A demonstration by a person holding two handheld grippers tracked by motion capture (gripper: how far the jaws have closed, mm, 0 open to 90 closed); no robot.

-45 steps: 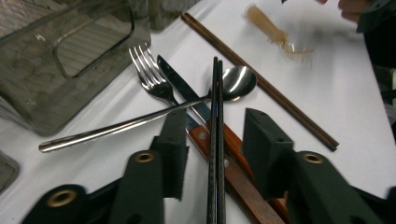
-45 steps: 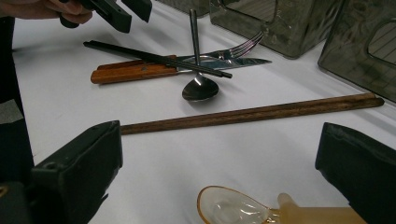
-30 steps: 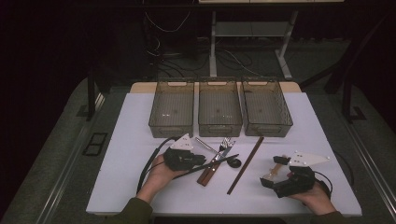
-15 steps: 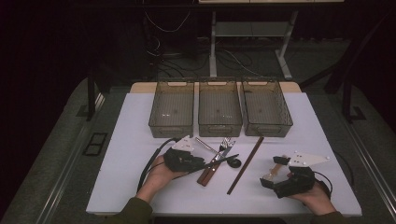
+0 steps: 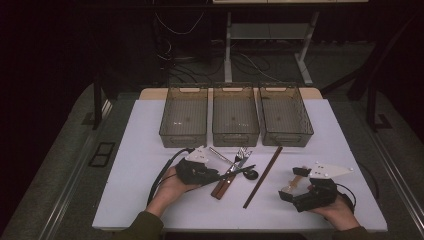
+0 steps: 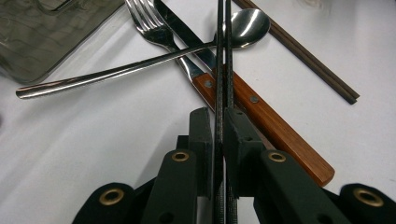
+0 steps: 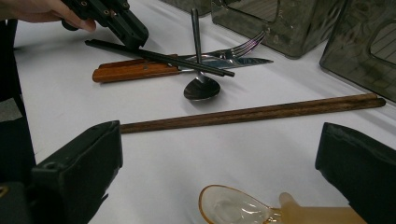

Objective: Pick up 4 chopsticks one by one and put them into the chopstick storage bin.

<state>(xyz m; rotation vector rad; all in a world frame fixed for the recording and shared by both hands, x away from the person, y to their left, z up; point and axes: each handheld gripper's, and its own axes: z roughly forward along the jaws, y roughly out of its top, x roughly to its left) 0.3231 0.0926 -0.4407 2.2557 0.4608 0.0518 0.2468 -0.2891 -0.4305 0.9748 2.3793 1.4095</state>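
left gripper [image 5: 227, 176]: jaws clamped | right gripper [image 5: 295, 181]: jaws wide apart

Bare table [image 5: 150, 150] lies left of the cutlery pile [image 5: 232, 167]; 3 bins [image 5: 235, 117] wall the far side.

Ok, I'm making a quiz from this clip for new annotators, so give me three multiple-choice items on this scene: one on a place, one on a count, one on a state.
1. Where does the amber spoon lie?
A. in the middle bin
B. on the table between the right gripper's jaws
C. on top of the knife

2. How many bins stand in the row at the far side of the mat?
A. two
B. three
C. four

3. What is the left gripper doing?
A. standing open above the fork
B. shut on nothing
C. shut on the black chopsticks

Answers:
1 B, the right gripper view shows the spoon low between the two wide-apart jaws.
2 B, the high view shows three side by side.
3 C, the left gripper view shows both jaws pressed on the pair.
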